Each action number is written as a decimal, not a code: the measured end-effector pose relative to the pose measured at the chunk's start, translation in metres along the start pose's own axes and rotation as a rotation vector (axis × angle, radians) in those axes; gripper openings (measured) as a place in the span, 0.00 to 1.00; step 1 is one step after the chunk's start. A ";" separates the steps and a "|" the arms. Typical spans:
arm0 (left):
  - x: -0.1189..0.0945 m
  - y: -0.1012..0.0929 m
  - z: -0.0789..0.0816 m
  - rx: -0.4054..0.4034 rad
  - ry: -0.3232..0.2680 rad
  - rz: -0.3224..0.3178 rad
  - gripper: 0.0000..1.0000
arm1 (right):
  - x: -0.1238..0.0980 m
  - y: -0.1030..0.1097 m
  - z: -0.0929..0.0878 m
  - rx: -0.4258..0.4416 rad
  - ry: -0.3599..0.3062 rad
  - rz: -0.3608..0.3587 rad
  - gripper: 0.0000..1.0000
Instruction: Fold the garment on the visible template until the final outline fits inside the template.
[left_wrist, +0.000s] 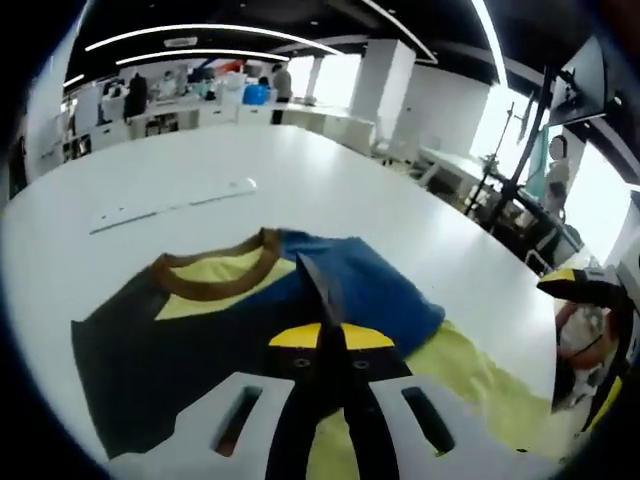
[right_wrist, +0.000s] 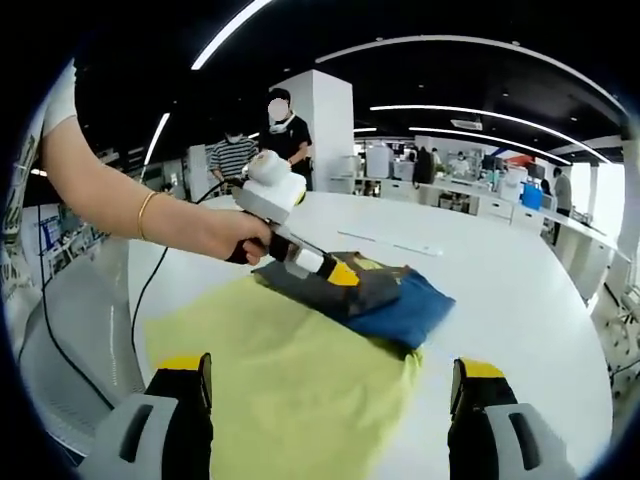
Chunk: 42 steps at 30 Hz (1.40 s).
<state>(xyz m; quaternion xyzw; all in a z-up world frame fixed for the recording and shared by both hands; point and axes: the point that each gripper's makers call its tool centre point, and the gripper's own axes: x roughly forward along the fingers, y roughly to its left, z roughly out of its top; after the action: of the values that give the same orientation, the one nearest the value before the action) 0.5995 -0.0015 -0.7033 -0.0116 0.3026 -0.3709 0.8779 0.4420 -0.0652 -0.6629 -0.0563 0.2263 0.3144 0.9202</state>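
- In the left gripper view we see the white table (left_wrist: 180, 170) stretching away, with a long clear ruler-like strip (left_wrist: 170, 205) lying on it well beyond the cloth.
- Nearer, the garment (left_wrist: 200, 320) lies flat on the table: a dark panel at left, a brown collar (left_wrist: 215, 270) round a yellow patch, a blue panel at right, and pale yellow cloth toward the lower right.
- At the bottom centre of that view our left gripper (left_wrist: 322, 290) has its two black, yellow-tipped jaws pressed together, with a fold of the garment's dark cloth pinched between them.
- At the far right edge of the same view we catch a yellow and black tip of the right gripper (left_wrist: 585, 285).
- In the right gripper view a person's hand (right_wrist: 225, 235), with a bracelet on the wrist, holds the left gripper over the garment, whose dark and blue layers are bunched on top of the spread yellow part.
- Two people stand behind the table in that view.
- Along the bottom, our right gripper (right_wrist: 330, 395) has its jaws spread wide, one at each side, with nothing between them; the yellow cloth lies on the table beyond.
- We see no containers.
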 end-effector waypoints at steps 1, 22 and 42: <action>0.001 -0.005 0.001 0.000 -0.004 -0.009 0.02 | 0.000 0.000 0.000 0.000 0.000 -0.001 0.99; 0.015 -0.057 -0.003 0.108 -0.009 -0.157 0.28 | -0.003 0.001 -0.005 0.009 0.007 0.009 0.99; -0.015 -0.041 0.019 0.112 -0.102 -0.132 0.88 | -0.002 0.017 0.001 0.012 -0.002 0.087 0.99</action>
<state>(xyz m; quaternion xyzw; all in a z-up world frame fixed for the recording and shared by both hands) 0.5749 -0.0255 -0.6701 -0.0015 0.2348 -0.4432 0.8651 0.4312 -0.0527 -0.6609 -0.0406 0.2293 0.3529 0.9062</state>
